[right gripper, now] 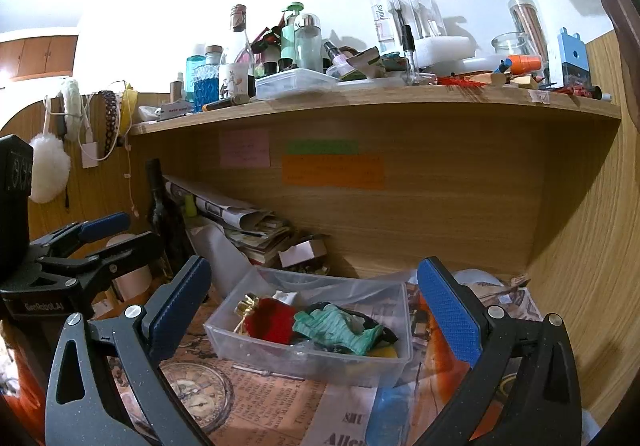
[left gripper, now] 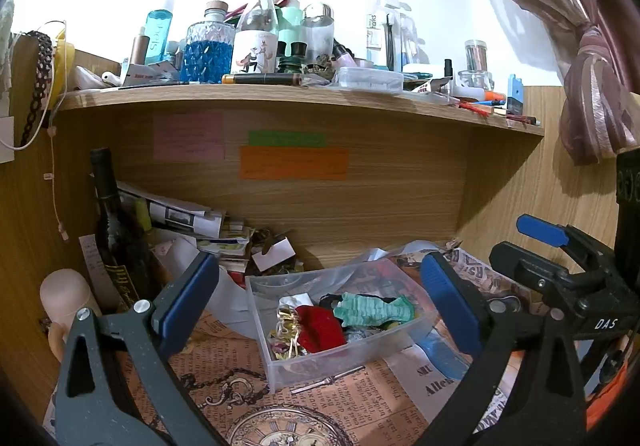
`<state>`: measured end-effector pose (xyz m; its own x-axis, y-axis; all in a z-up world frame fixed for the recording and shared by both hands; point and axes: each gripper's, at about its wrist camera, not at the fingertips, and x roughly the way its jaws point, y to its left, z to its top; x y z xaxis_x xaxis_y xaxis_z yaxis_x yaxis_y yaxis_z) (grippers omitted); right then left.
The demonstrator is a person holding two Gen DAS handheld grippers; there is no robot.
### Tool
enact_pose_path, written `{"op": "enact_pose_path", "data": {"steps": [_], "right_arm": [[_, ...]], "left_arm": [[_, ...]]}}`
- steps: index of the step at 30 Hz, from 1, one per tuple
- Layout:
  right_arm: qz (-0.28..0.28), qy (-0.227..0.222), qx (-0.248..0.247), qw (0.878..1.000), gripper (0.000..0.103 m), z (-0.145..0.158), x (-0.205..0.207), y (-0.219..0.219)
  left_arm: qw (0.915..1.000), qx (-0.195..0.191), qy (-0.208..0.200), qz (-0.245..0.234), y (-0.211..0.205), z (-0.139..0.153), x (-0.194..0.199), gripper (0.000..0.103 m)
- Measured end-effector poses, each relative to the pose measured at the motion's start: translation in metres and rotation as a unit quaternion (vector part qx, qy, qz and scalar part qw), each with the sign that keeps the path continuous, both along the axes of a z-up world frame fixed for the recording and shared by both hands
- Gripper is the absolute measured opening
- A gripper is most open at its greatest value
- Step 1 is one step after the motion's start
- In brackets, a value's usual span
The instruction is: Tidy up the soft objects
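Note:
A clear plastic bin [left gripper: 352,356] [right gripper: 280,350] stands on the newspaper-covered desk under the shelf. In it lie a red soft piece [left gripper: 322,328] [right gripper: 270,322], a teal-green crinkled cloth [left gripper: 374,310] [right gripper: 340,328], dark fabric and a gold ornament [left gripper: 288,320]. My left gripper [left gripper: 316,306] is open and empty, its jaws either side of the bin, a little back from it. My right gripper [right gripper: 316,308] is open and empty, also framing the bin. The right gripper shows at the right in the left wrist view [left gripper: 560,246]; the left gripper shows at the left in the right wrist view [right gripper: 92,242].
A dark wine bottle [left gripper: 116,230] [right gripper: 164,213], stacked papers [left gripper: 192,221] and a small card box [right gripper: 302,252] sit behind the bin. A crowded shelf [left gripper: 280,95] [right gripper: 360,95] hangs overhead. Wooden side wall at right [right gripper: 580,246]. A curtain [left gripper: 592,85] hangs right.

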<state>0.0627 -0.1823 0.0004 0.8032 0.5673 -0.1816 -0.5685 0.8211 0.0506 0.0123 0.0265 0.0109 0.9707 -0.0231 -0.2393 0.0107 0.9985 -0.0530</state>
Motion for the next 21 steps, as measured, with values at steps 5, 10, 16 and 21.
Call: {"op": "enact_pose_path", "data": {"steps": [5,10,16,21], "right_arm": [[0.001,0.0,-0.002,1.0,0.103,-0.0007,-0.0004,0.0014],[0.001,0.0,-0.001,1.0,0.103,-0.0008,-0.0004,0.002],[0.003,-0.002,0.0,1.0,0.103,-0.001,-0.0012,0.002],[0.002,-0.003,-0.001,1.0,0.103,-0.0007,-0.0019,0.0029]], "left_arm": [[1.0,0.0,0.0,0.001,-0.0006,-0.0001,0.0,0.103],[1.0,0.0,0.0,0.0,-0.0005,-0.0002,0.0002,0.103],[1.0,0.001,0.0,0.0,0.0,-0.0005,0.0001,0.103],[1.0,0.0,0.001,0.0,-0.0011,-0.0005,0.0001,0.103]]}}
